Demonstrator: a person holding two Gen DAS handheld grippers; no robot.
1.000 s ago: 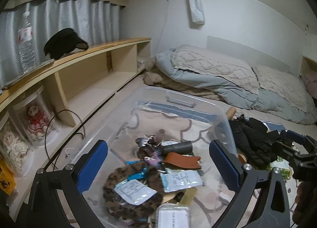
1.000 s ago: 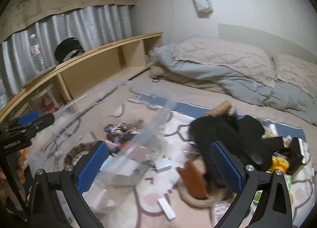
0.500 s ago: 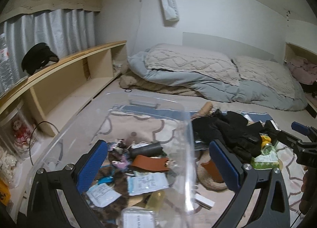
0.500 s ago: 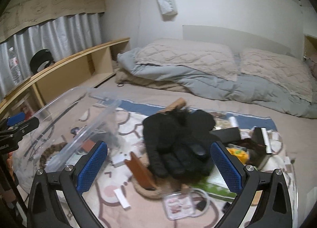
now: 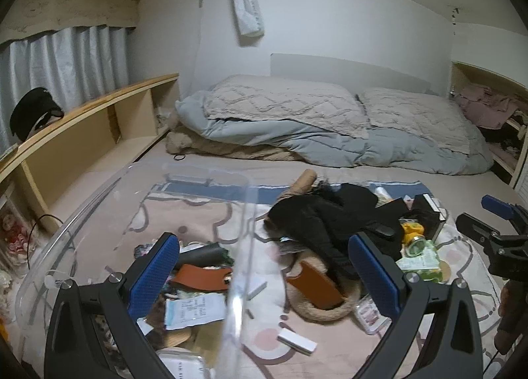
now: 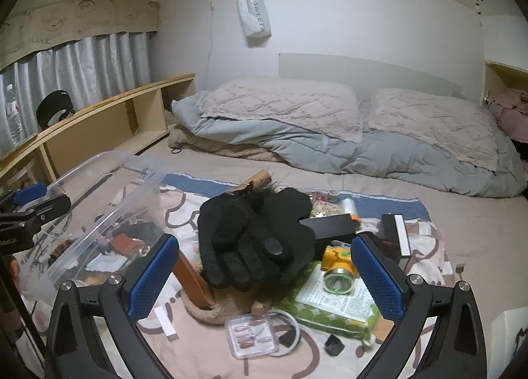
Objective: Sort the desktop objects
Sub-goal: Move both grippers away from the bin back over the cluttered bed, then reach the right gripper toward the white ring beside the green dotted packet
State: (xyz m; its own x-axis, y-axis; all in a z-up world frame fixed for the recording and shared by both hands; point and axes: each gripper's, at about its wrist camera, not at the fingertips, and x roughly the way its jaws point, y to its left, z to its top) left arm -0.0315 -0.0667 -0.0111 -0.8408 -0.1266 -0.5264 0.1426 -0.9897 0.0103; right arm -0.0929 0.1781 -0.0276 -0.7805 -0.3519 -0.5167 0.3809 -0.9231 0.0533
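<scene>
A clear plastic bin (image 5: 99,201) stands at the left on the patterned blanket and holds a brown leather tag (image 5: 201,276), a paper slip and several small items; it also shows in the right wrist view (image 6: 109,187). To its right lies a pile: black gloves (image 6: 254,230), a brown card (image 6: 193,276), a yellow flashlight (image 6: 338,263), a green packet (image 6: 333,306), a clear nail case (image 6: 252,334). My left gripper (image 5: 264,276) is open and empty over the bin's right wall. My right gripper (image 6: 265,276) is open and empty, just above the gloves.
A black box (image 6: 330,227) and a small open box (image 6: 394,234) lie behind the flashlight. Folded duvets and pillows (image 6: 330,125) fill the back of the bed. A wooden shelf (image 5: 82,128) with a black cap runs along the left wall.
Both grippers have swung to the right, away from the bin's middle toward the pile. The gloves now lie centred between the right gripper's fingers. Both stayed open.
</scene>
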